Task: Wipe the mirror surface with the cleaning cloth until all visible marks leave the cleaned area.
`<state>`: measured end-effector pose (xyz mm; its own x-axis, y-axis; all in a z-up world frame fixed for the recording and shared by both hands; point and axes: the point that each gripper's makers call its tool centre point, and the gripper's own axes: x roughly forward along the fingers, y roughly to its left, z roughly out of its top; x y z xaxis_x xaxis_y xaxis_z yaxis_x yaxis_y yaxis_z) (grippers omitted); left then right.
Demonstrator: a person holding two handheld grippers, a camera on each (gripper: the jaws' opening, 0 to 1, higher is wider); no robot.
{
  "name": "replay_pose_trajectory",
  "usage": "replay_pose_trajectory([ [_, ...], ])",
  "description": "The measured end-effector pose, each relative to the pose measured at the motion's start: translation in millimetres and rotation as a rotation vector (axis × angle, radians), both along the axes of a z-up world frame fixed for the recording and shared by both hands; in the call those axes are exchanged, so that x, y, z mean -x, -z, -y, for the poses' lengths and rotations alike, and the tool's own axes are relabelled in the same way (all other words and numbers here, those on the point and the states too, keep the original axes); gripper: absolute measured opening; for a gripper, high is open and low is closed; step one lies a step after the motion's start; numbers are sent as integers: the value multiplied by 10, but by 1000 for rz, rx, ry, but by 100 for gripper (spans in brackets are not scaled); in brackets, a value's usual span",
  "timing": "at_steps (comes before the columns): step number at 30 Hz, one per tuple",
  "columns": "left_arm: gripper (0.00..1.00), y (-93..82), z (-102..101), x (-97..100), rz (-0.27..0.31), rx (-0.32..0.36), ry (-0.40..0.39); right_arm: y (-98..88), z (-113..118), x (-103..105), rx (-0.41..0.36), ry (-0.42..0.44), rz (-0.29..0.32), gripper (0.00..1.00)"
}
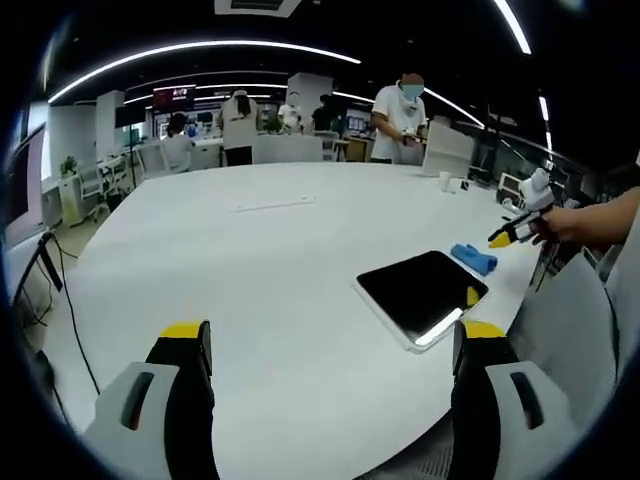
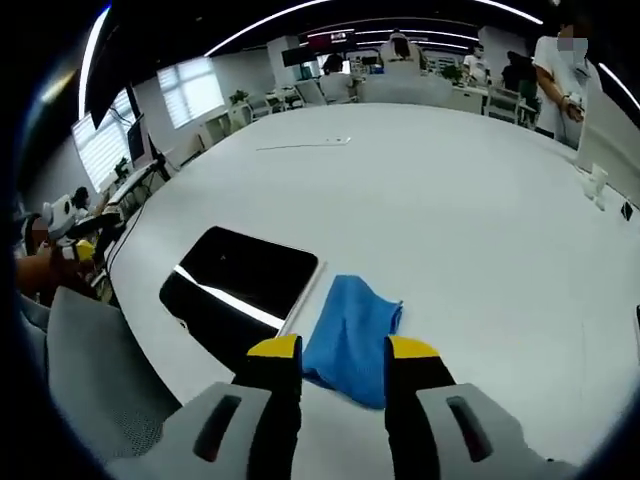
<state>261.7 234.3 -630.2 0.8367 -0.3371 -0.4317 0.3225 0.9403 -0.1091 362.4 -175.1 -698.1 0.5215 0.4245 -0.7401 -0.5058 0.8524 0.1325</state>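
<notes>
Blue cloth (image 2: 351,337) lies crumpled on the white table (image 2: 450,200), touching the right edge of the mirror (image 2: 245,285) as the right gripper view frames it. The mirror is a dark, rounded rectangle lying flat near the table's edge, with a bright streak of ceiling light reflected across it.

The right tongs (image 2: 343,350) hang just above the near end of the cloth, yellow tips spread apart with the cloth showing between them; they grip nothing. In the left gripper view the same tongs (image 1: 510,233) come in from the right, held in a hand (image 1: 570,224) near the table's far edge, just beyond the cloth (image 1: 474,258).

The left tongs (image 1: 330,335) are spread wide over bare table, well short of the mirror (image 1: 420,293), and hold nothing. In the right gripper view they (image 2: 80,248) show at the far left, beyond the table's edge.

A grey chair back (image 2: 100,370) stands by the table edge close to the mirror. A thin strip (image 2: 300,144) lies further out on the table. Across the table, a person in a white shirt (image 1: 398,112) stands, and others sit at desks behind.
</notes>
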Motion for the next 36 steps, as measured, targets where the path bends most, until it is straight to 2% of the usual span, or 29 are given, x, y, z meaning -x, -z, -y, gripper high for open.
replay_pose_trajectory([
  [3,99,21,39,19,-10,14,4,81,-27,-95,19,32,-13,23],
  [4,99,20,55,26,-8,12,6,137,-13,-139,53,40,-14,22],
  [7,99,20,71,47,-8,13,10,225,5,-224,122,41,14,19],
  [9,99,20,66,65,-7,1,10,257,-30,-245,120,43,31,14],
  [15,99,-22,67,92,1,11,-3,414,-55,-181,156,51,-16,12],
  [17,99,-15,107,102,-1,8,4,530,-19,-129,199,43,-61,11],
  [18,99,-11,118,105,-2,4,7,481,-42,-186,187,40,-16,10],
  [19,99,-7,127,106,-4,7,9,492,-34,-176,187,57,-36,8],
  [21,99,1,199,123,-11,17,23,479,-30,-171,206,48,-36,1],
  [25,99,31,235,140,-18,11,35,485,-16,-192,215,55,-63,0],
  [27,99,95,243,165,-35,-40,66,495,0,-209,175,84,-62,0],
  [29,99,99,247,166,-35,-44,71,492,2,-193,139,121,-69,0],
  [32,99,90,242,173,-35,-45,72,487,-7,-199,150,113,-73,0],
  [33,99,93,227,174,-35,-47,70,489,-35,-206,166,38,-76,0],
  [34,99,97,215,174,-36,-47,68,484,-34,-227,172,37,-65,0],
  [36,99,108,190,173,-38,-49,63,475,-12,-274,161,105,-85,0],
])
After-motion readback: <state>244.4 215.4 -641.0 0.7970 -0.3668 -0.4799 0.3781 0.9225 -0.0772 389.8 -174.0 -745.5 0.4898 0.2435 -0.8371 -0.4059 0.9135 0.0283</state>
